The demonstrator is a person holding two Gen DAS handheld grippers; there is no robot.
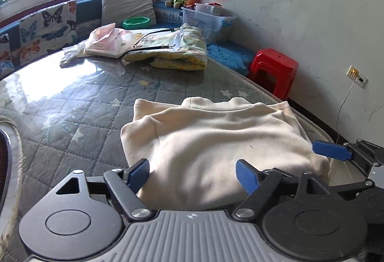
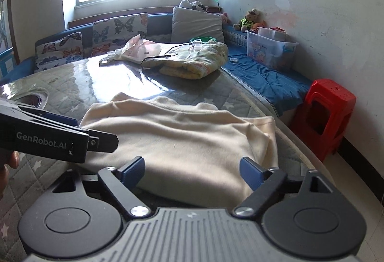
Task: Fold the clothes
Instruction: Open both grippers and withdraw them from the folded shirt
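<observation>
A cream garment (image 1: 216,139) lies folded on the quilted, plastic-covered table (image 1: 91,106); it also shows in the right wrist view (image 2: 182,139). My left gripper (image 1: 192,176) is open, its blue pads straddling the garment's near edge. My right gripper (image 2: 192,172) is open too, over the same near edge. The right gripper's blue finger (image 1: 332,150) shows at the garment's right side in the left wrist view. The left gripper's body (image 2: 48,139) shows at the garment's left side in the right wrist view.
A folded yellow-green blanket (image 1: 177,50) with a black hanger on it and a pink plastic package (image 1: 108,42) lie at the table's far side. A red stool (image 2: 328,115) stands by the wall at right. Cushions, toys and a clear storage box (image 2: 271,48) line the bench behind.
</observation>
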